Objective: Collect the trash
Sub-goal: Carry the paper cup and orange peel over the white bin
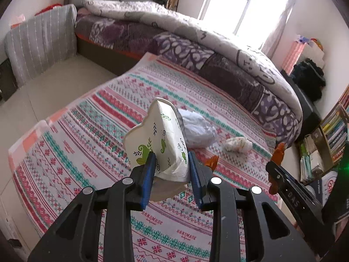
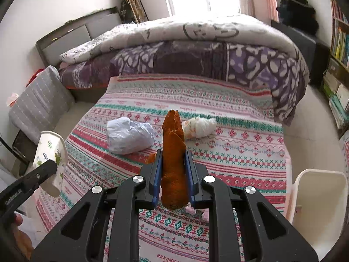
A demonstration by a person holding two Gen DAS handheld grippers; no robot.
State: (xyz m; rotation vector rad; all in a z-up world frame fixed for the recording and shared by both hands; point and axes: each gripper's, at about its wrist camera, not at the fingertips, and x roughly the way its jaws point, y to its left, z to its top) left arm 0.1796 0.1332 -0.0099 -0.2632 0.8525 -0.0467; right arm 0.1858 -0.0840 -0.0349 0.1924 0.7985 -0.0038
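Left gripper clamped on crushed paper cup, lifted above patterned mat. Right gripper closed around orange peel. Crumpled white bag and tissue wad lying mid-mat; white bin beside right edge.

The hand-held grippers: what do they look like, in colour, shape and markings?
Both look alike. The left hand-held gripper and the right hand-held gripper have black plastic bodies with triangular cut-outs, round silver rivets at the joints, and two flat fingers faced with blue pads. Seen from the side, each body carries small white lettering, too blurred to read.
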